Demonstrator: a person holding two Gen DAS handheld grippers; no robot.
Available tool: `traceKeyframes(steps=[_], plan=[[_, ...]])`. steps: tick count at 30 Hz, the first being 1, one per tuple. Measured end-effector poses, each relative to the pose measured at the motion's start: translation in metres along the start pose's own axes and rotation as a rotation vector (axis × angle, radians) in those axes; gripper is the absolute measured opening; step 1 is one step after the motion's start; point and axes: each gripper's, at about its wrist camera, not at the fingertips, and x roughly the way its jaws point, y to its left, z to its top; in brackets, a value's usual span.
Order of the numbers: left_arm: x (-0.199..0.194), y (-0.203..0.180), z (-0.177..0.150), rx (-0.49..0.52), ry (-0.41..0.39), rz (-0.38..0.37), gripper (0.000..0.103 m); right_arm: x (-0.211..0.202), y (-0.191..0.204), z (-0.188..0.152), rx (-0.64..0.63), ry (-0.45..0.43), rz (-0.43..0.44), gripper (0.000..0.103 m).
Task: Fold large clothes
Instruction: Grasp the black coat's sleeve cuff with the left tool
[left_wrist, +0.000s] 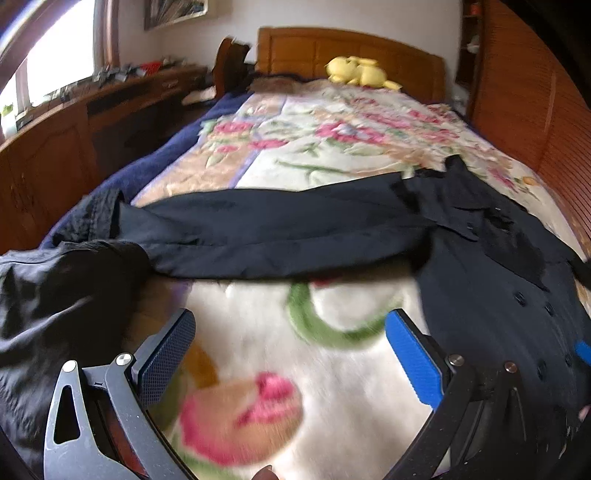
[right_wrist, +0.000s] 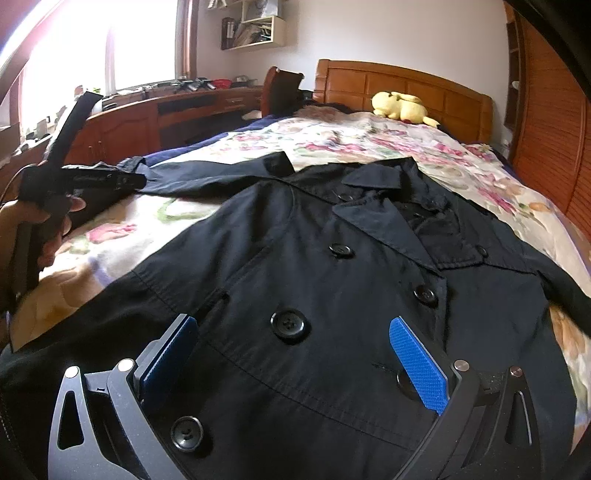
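Note:
A black double-breasted coat (right_wrist: 332, 280) lies face up on the floral bedspread (right_wrist: 388, 144), collar toward the headboard. Its left sleeve (left_wrist: 280, 232) stretches straight out across the bed to the left. My left gripper (left_wrist: 291, 332) is open and empty, low over the bare bedspread (left_wrist: 332, 369) in front of the sleeve, with bunched black cloth (left_wrist: 55, 295) to its left. My right gripper (right_wrist: 295, 347) is open and empty just above the coat's buttoned front. The left gripper also shows in the right wrist view (right_wrist: 103, 179), held by a hand.
A yellow plush toy (right_wrist: 400, 107) lies by the wooden headboard (right_wrist: 402, 83). A wooden desk and cabinets (right_wrist: 147, 122) run along the left of the bed under the window. A slatted wooden wardrobe (right_wrist: 550, 125) stands on the right.

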Motion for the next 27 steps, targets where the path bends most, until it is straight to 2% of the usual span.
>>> traceKeyframes(steps=[9,16,21,24,26,27], plan=[[0.042,0.024,0.022,-0.140,0.098,0.010,0.102,-0.002,-0.001,-0.003,0.029,-0.035,0.030,0.103],[0.072,0.047,0.032,-0.284,0.178,-0.028,0.076,-0.004,0.000,-0.005,0.035,-0.043,0.028,0.103],[0.084,0.061,0.030,-0.375,0.188,-0.074,0.075,-0.003,-0.001,-0.005,0.045,-0.041,0.035,0.103],[0.085,0.062,0.033,-0.379,0.181,-0.060,0.054,-0.002,-0.002,-0.005,0.051,-0.039,0.038,0.103],[0.085,0.062,0.036,-0.366,0.176,-0.059,0.030,-0.002,-0.001,-0.005,0.052,-0.039,0.038,0.103],[0.086,0.062,0.037,-0.359,0.173,-0.067,0.022,-0.002,-0.001,-0.005,0.051,-0.039,0.038,0.103]])
